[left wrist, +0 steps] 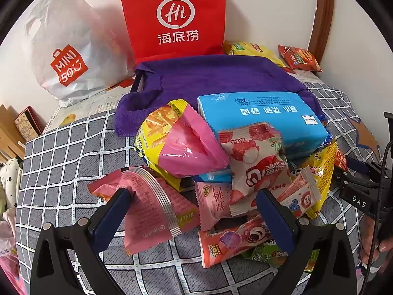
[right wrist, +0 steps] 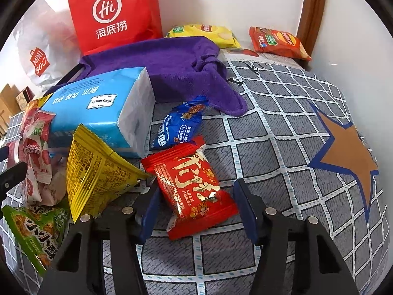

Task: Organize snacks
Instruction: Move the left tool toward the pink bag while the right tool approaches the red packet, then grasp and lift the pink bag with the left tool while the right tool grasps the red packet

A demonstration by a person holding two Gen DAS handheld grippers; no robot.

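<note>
The red packet (right wrist: 194, 191) lies on the checked cover (right wrist: 282, 127) at the right edge of the snack pile (left wrist: 221, 167), between the spread fingers of the right gripper (right wrist: 194, 204). The step seems to be picking it; next the jaws must close on it. The left gripper (left wrist: 194, 209), also spread, hovers low over pink packets (left wrist: 152, 209).

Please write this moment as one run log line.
left tongs: open, over pink packet | right tongs: open, around red packet | nothing gripped

Home bedroom: checked bedsheet (right wrist: 282, 127), shopping bags (left wrist: 172, 17), snack packets (right wrist: 194, 191).
</note>
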